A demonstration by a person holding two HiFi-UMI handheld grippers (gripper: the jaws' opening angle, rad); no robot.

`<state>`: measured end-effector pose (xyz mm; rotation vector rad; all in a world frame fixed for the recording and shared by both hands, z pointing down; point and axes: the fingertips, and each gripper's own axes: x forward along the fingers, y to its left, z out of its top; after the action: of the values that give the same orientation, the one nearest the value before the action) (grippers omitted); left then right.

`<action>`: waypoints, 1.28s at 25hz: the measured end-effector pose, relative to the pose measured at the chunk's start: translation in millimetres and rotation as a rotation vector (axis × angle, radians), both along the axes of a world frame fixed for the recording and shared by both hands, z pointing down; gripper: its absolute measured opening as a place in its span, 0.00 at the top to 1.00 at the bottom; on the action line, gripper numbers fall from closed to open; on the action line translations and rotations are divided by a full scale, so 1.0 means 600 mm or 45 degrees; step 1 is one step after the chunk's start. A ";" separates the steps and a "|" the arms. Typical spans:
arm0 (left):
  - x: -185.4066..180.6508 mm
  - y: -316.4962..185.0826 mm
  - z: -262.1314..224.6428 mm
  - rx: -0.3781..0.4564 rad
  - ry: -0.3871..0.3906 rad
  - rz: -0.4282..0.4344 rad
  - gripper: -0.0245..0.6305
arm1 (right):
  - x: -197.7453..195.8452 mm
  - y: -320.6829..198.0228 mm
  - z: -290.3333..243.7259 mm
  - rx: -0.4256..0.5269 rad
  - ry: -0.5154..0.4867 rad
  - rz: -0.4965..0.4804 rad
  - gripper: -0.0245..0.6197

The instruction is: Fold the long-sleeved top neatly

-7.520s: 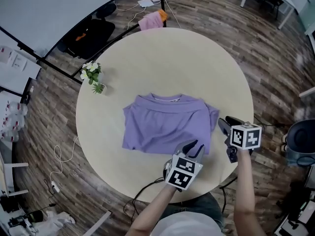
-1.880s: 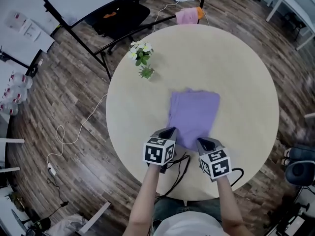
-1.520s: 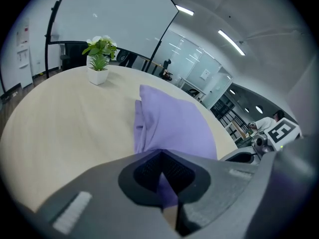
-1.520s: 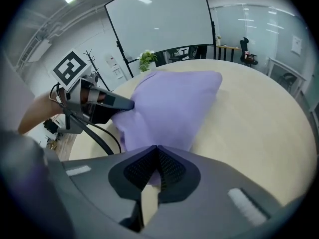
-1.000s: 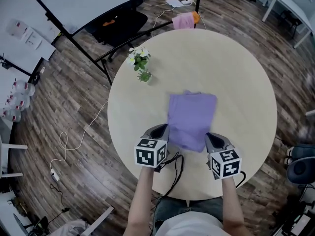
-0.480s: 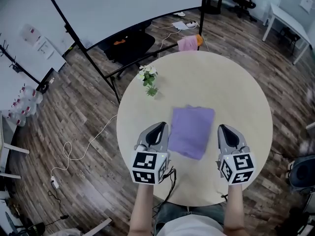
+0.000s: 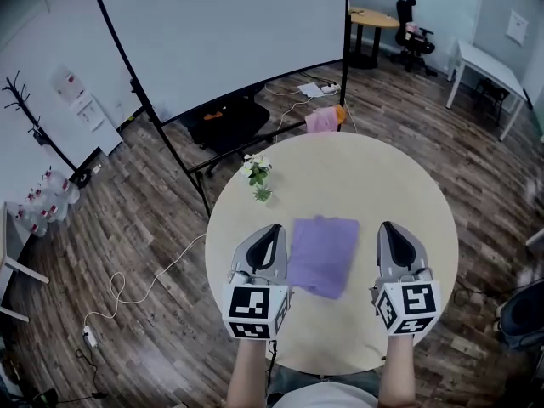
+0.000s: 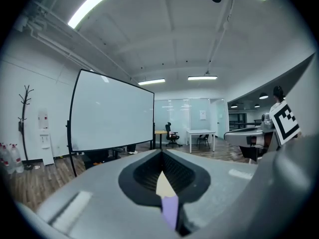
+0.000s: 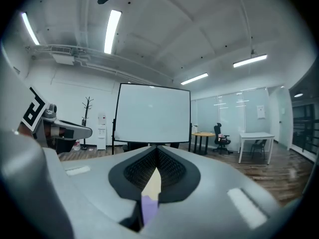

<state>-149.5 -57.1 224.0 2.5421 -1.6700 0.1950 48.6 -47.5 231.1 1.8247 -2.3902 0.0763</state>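
The round worktop (image 7: pixel 408 185) spreads below and ahead of both tools. The folded purple top (image 7: pixel 323 253) lies flat on it as a narrow rectangle, under the gap between them. The left hand-held gripper (image 7: pixel 274 228) and the right hand-held gripper (image 7: pixel 391 226) hang above the cloth, one at either side. Both are clenched tight with nothing in them; the strip of purple seen through each slit is only the top lying down below.

The folding looks about done, so the main risk is undoing it. The near edge of the top runs slightly askew. If either tool came down to square it up, its closed tip could drag the upper layer and slide the stack open. Soft cloth like this may also relax and let a fold creep apart by itself.

Well beyond both tools stands a big whiteboard (image 7: pixel 221 32), with a dark chair (image 7: pixel 225 121) at its foot. A pink cloth (image 7: pixel 321 120) sits at the worktop's far rim. A small pot of flowers (image 7: pixel 257 175) stands ahead of the left tool, near the top but clear of it. A thin cable (image 7: pixel 127 279) trails on the floor off to the left. Nothing lies between the tools and the top.
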 end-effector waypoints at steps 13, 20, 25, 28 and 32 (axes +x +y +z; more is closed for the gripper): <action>0.038 0.028 -0.073 0.139 -0.006 0.013 0.96 | 0.032 0.030 -0.063 0.136 -0.029 0.062 0.92; 0.041 0.020 -0.087 0.162 -0.028 0.003 0.96 | 0.036 0.027 -0.082 0.154 -0.025 0.062 0.92; 0.040 0.019 -0.082 0.160 -0.016 0.006 0.96 | 0.038 0.025 -0.077 0.154 -0.026 0.069 0.92; 0.043 0.017 -0.076 0.153 -0.013 0.008 0.96 | 0.041 0.024 -0.072 0.156 -0.023 0.075 0.92; 0.045 0.018 -0.073 0.147 -0.005 0.012 0.96 | 0.044 0.025 -0.071 0.162 -0.008 0.086 0.92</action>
<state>-122.3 -46.1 179.9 2.6337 -1.7193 0.1077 74.8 -32.5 188.2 1.9634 -2.3882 -0.0653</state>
